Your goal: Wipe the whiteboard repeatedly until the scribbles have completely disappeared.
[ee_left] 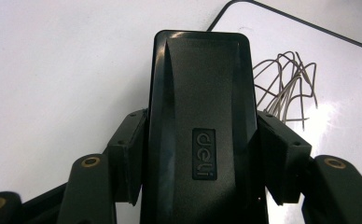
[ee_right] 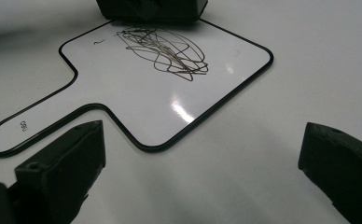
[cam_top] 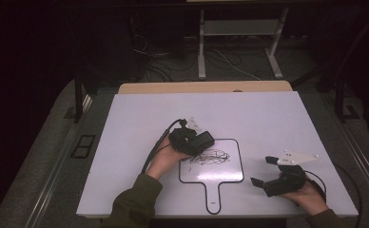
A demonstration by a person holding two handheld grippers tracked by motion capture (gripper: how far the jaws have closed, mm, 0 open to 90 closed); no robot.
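A small paddle-shaped whiteboard (cam_top: 225, 173) with a black rim lies on the white table, dark scribbles (cam_top: 211, 156) across its upper half. My left gripper (cam_top: 198, 142) is shut on a black eraser (ee_left: 200, 126) marked "deli", held at the board's top left corner beside the scribbles (ee_left: 286, 88). My right gripper (cam_top: 262, 171) stands open to the right of the board, nothing between its jaws. In the right gripper view the board (ee_right: 137, 107) and scribbles (ee_right: 163, 49) lie ahead, with the eraser (ee_right: 151, 8) at the top edge.
The white tabletop (cam_top: 140, 118) extends around the board, over a wooden table edge (cam_top: 204, 87) at the back. Beyond stand a desk frame (cam_top: 239, 42) and loose floor cables (cam_top: 173, 61). Each gripper trails a cable.
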